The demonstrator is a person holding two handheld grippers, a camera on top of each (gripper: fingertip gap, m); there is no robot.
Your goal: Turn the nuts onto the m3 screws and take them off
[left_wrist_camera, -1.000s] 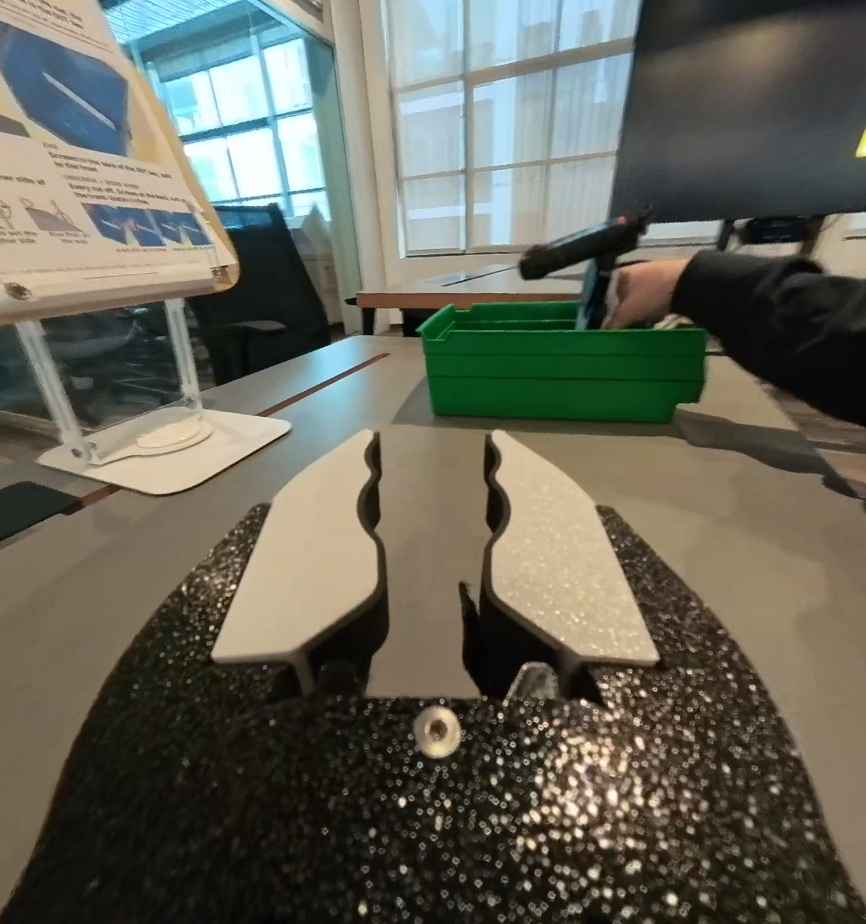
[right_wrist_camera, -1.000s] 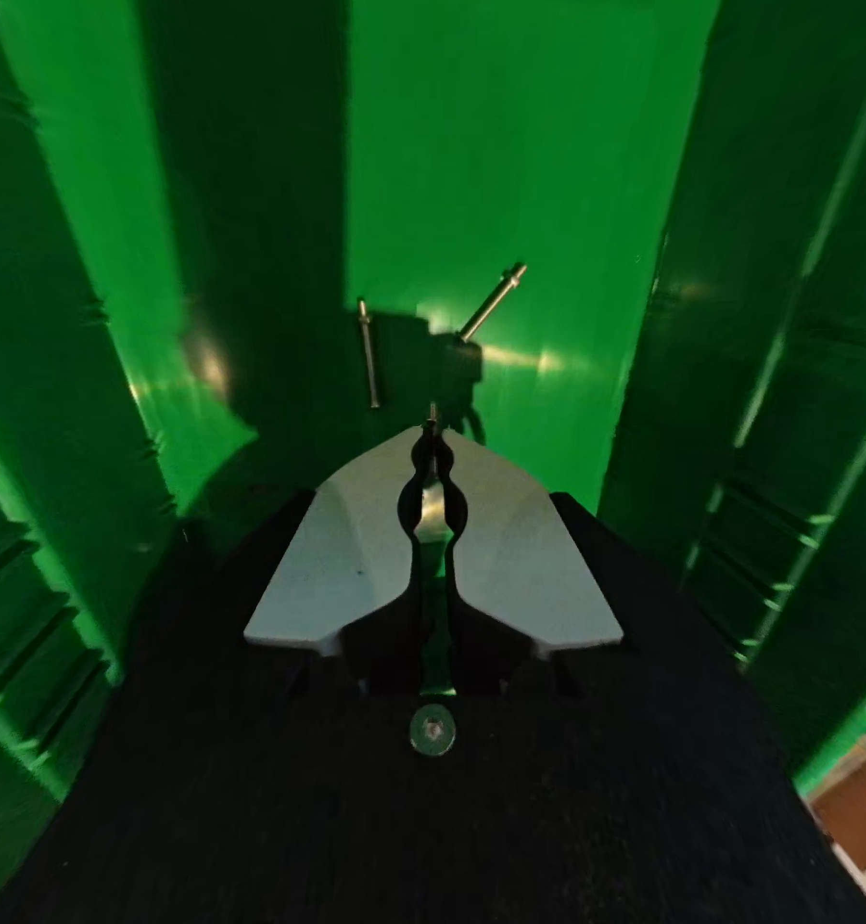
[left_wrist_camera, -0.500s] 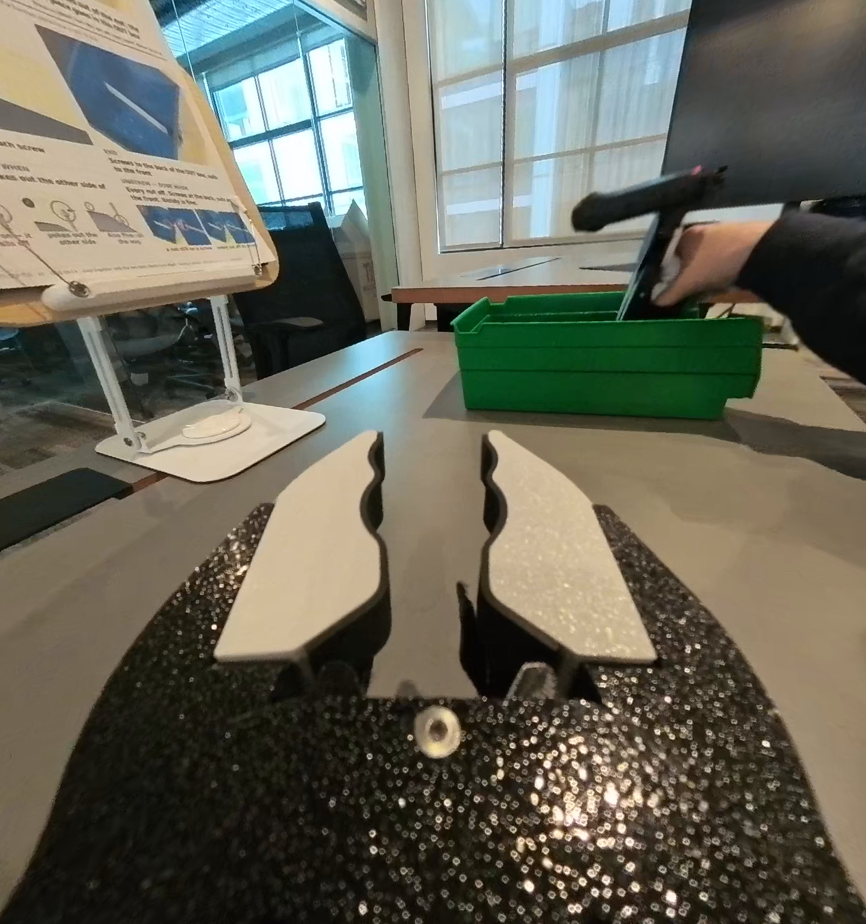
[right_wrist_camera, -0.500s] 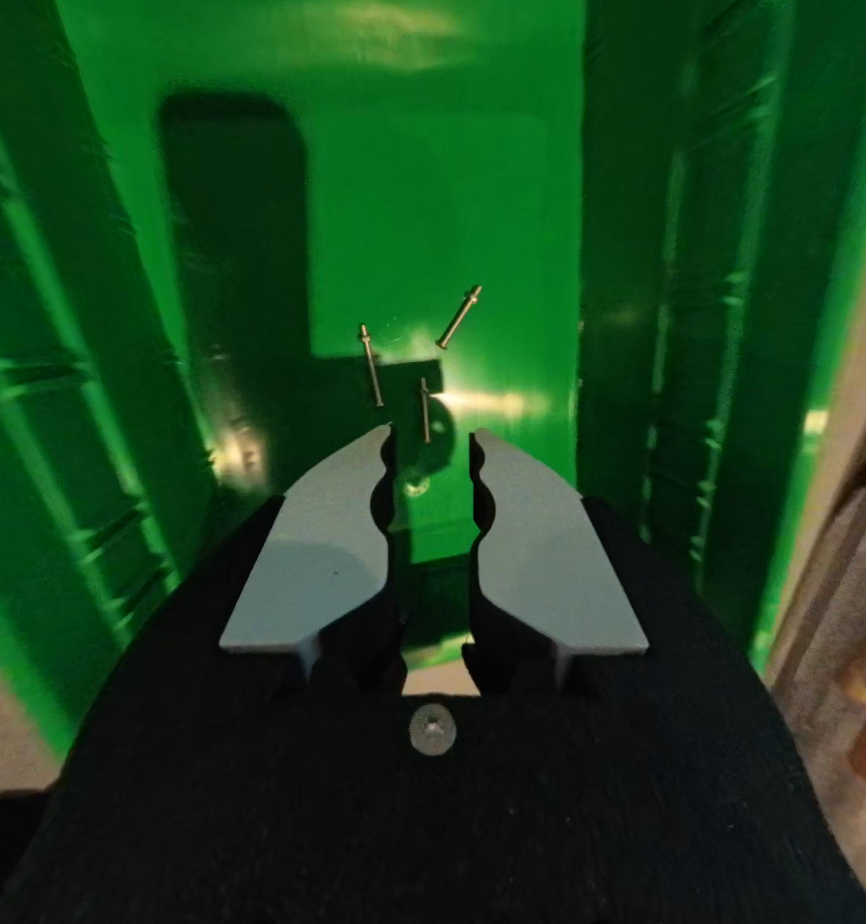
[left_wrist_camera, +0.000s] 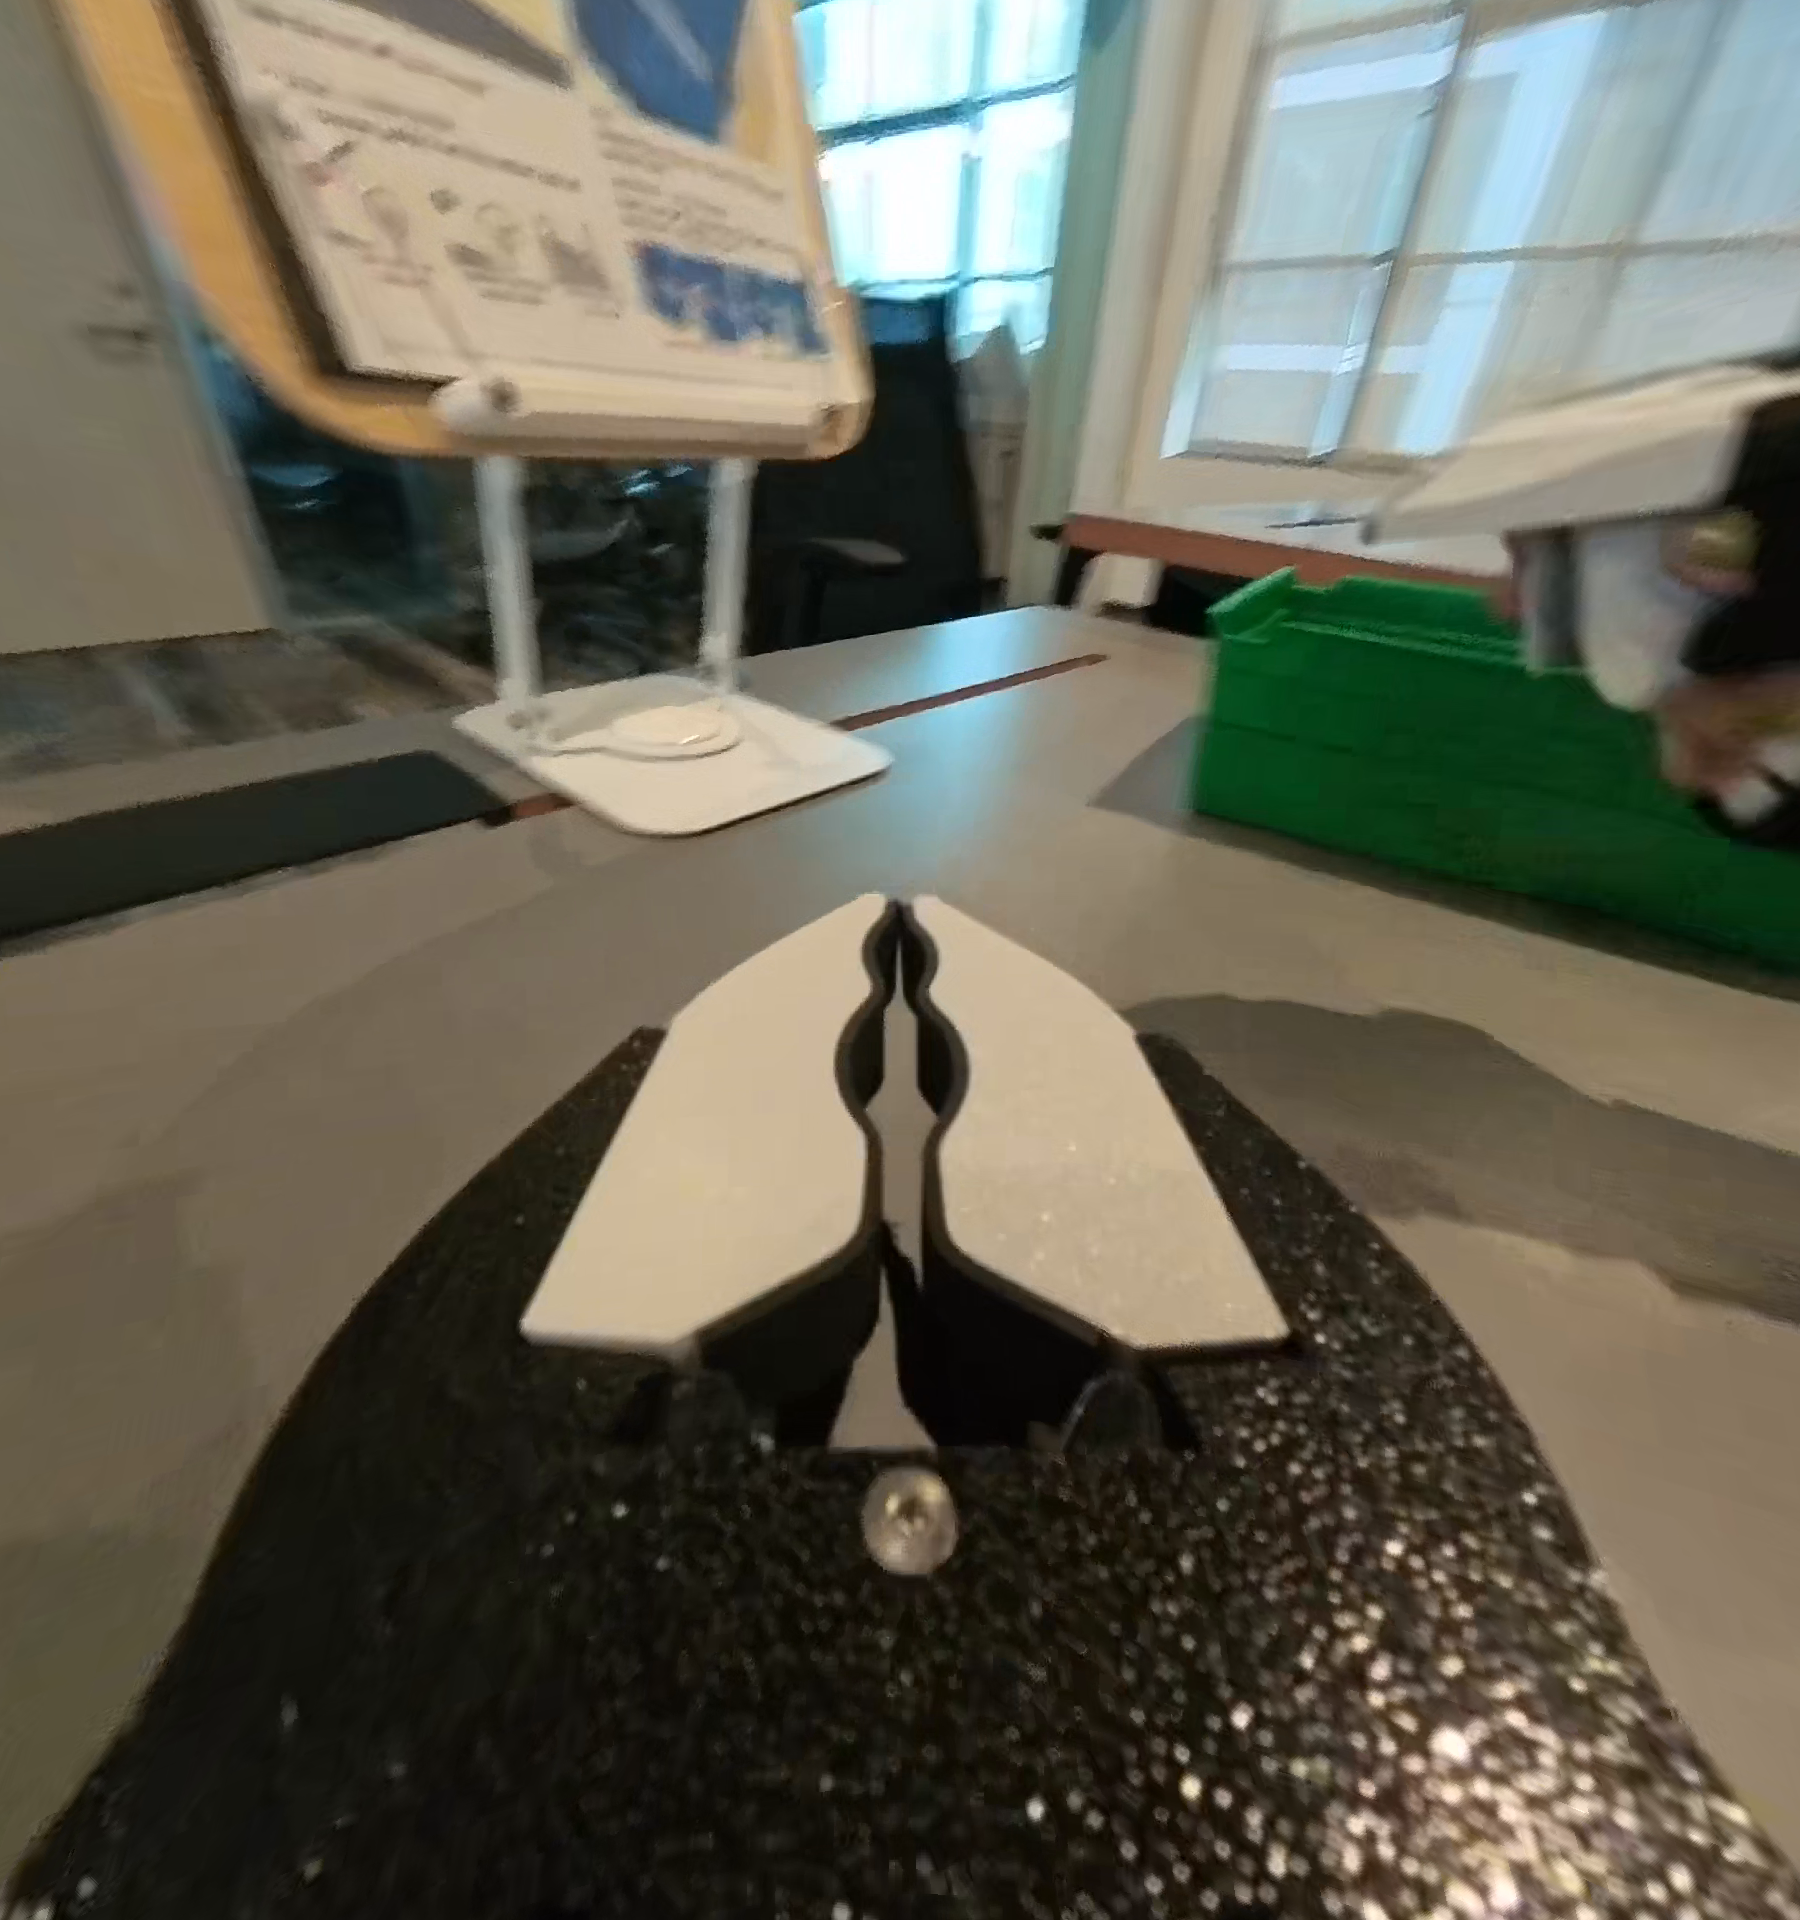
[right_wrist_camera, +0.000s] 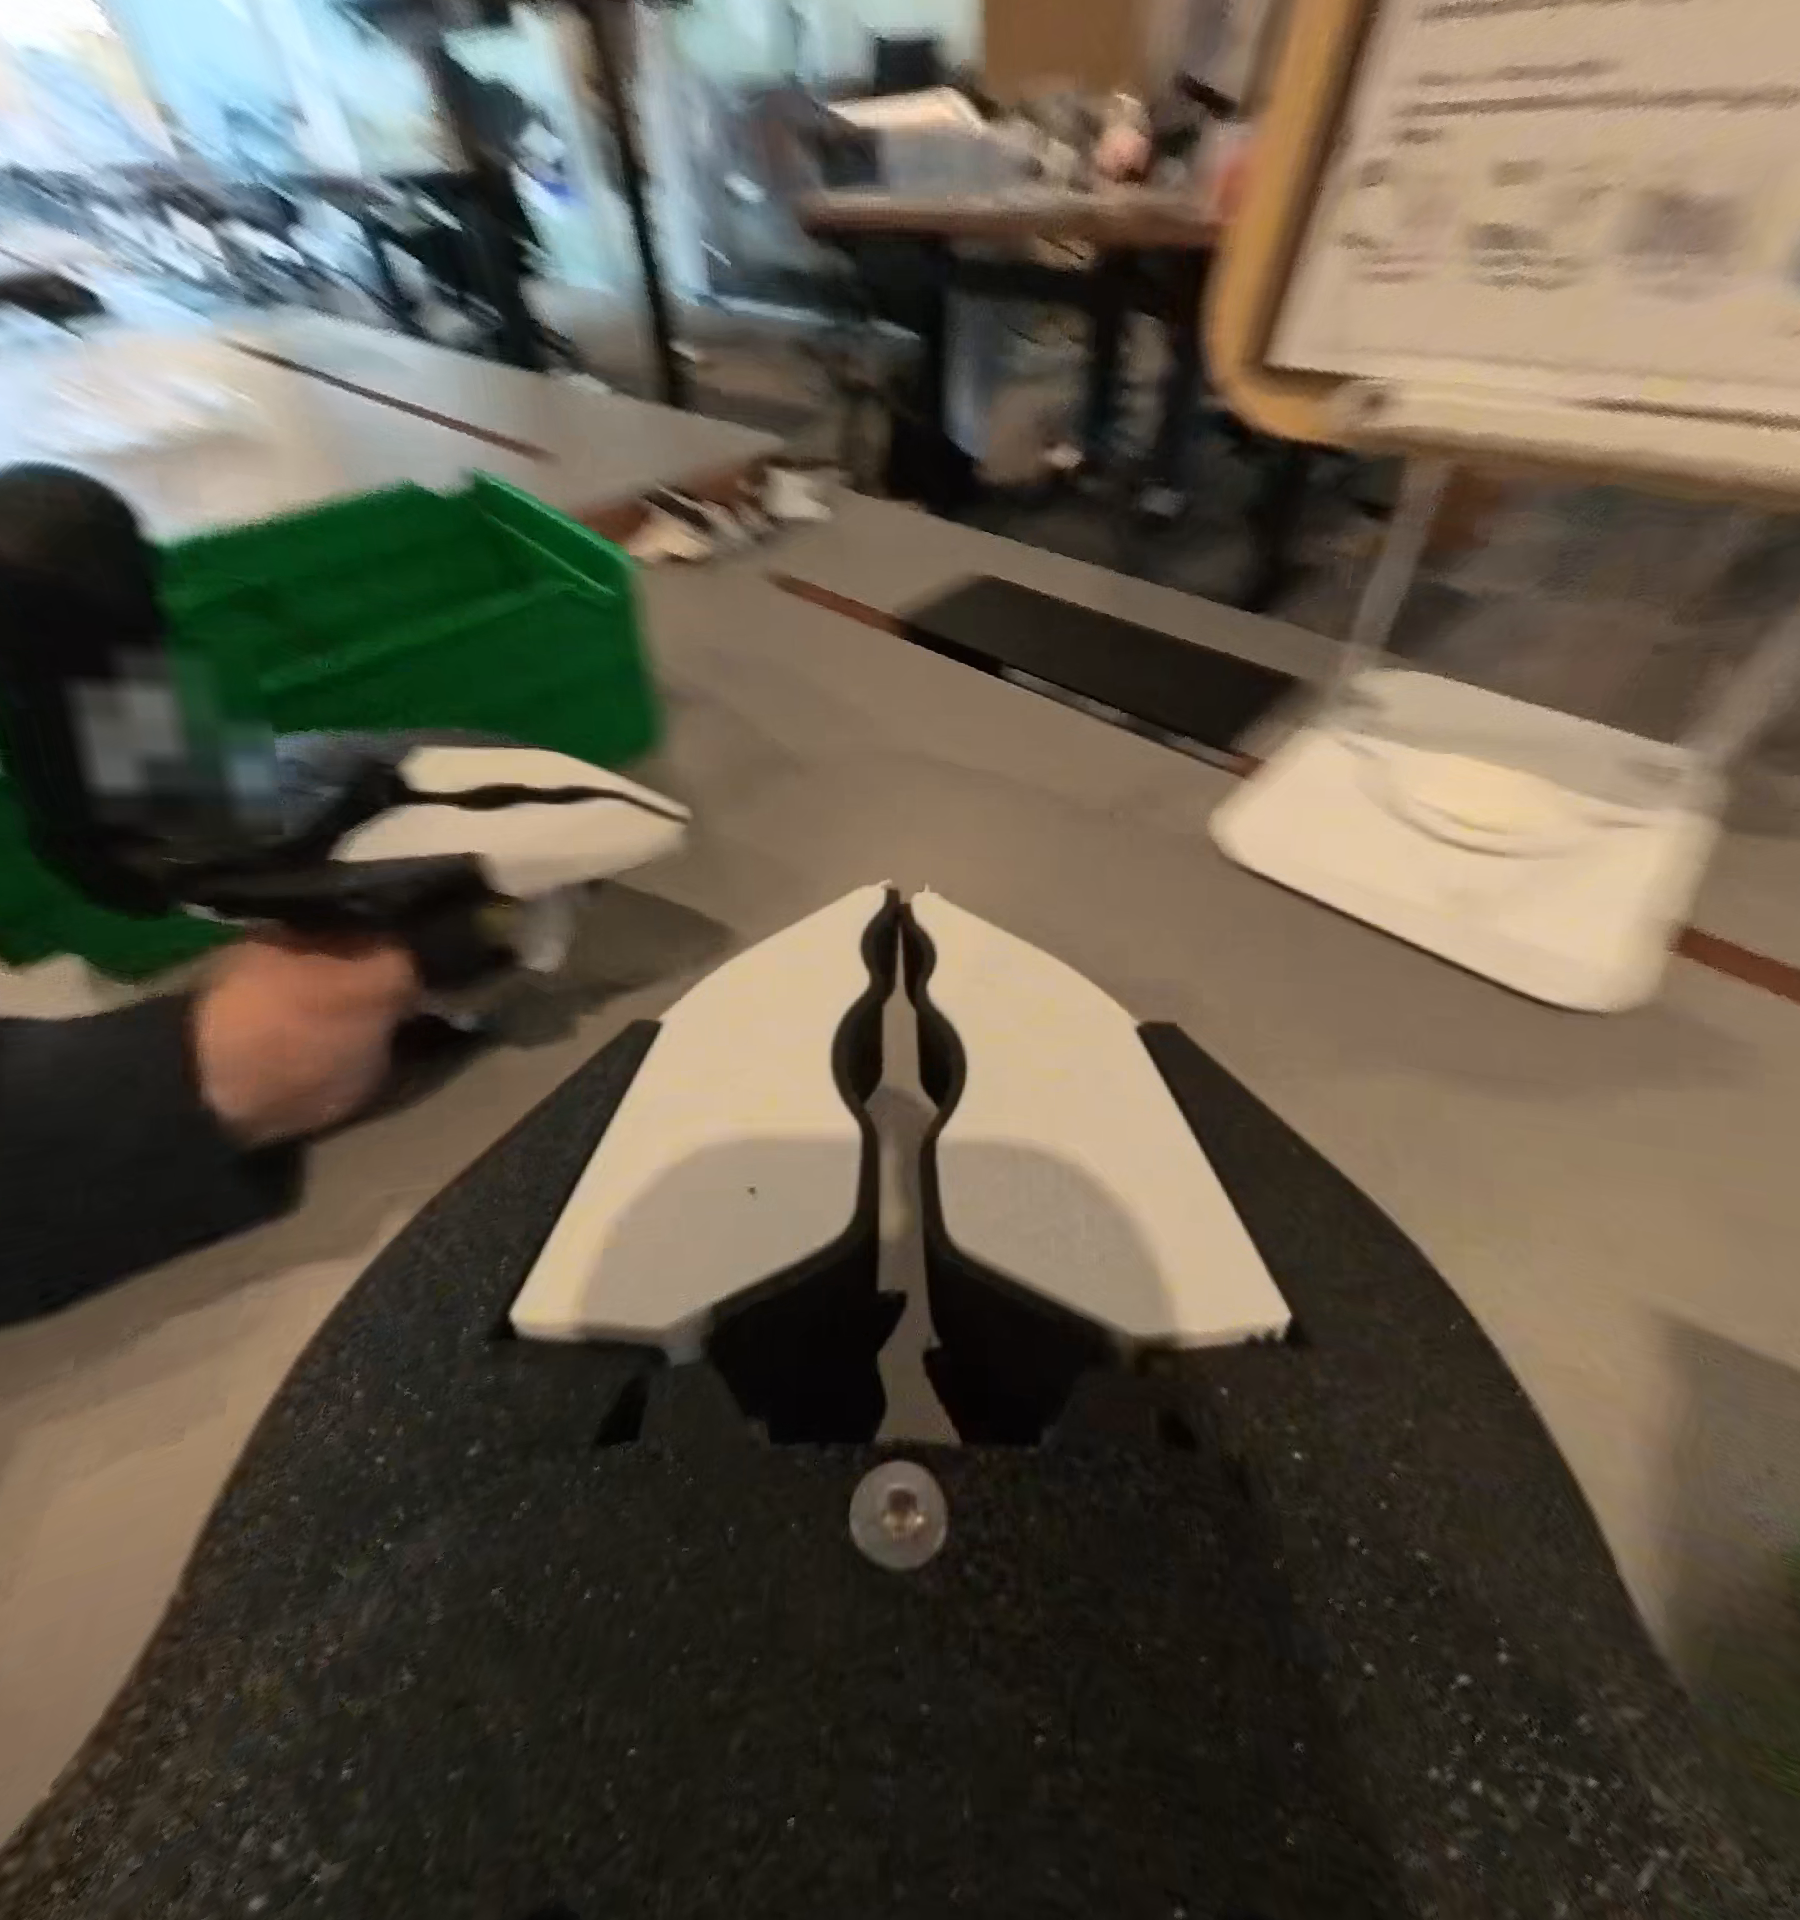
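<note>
My left gripper [left_wrist_camera: 900, 904] hovers low over the grey table [left_wrist_camera: 979, 852] with its jaws shut, and nothing shows between the fingertips. It also shows in the right wrist view [right_wrist_camera: 667, 814], shut and held by a hand. My right gripper [right_wrist_camera: 904, 894] is above the table outside the green bin [right_wrist_camera: 408, 644], its jaws shut with nothing visible between the tips. It appears blurred at the right edge of the left wrist view [left_wrist_camera: 1415, 514], above the green bin [left_wrist_camera: 1447, 790]. No screws or nuts are in view.
A white stand [left_wrist_camera: 667, 743] holding an instruction sheet stands on the table beyond the grippers and also shows in the right wrist view [right_wrist_camera: 1447, 831]. A black strip [left_wrist_camera: 200, 831] lies along the table seam. A sleeved arm [right_wrist_camera: 65, 1143] reaches in from the left. Left tips to right tips: about 12 centimetres.
My right gripper opened and let go of a screw inside the green bin, then came out of the bin and shut. My left gripper's jaws went from open to shut and it swung left.
</note>
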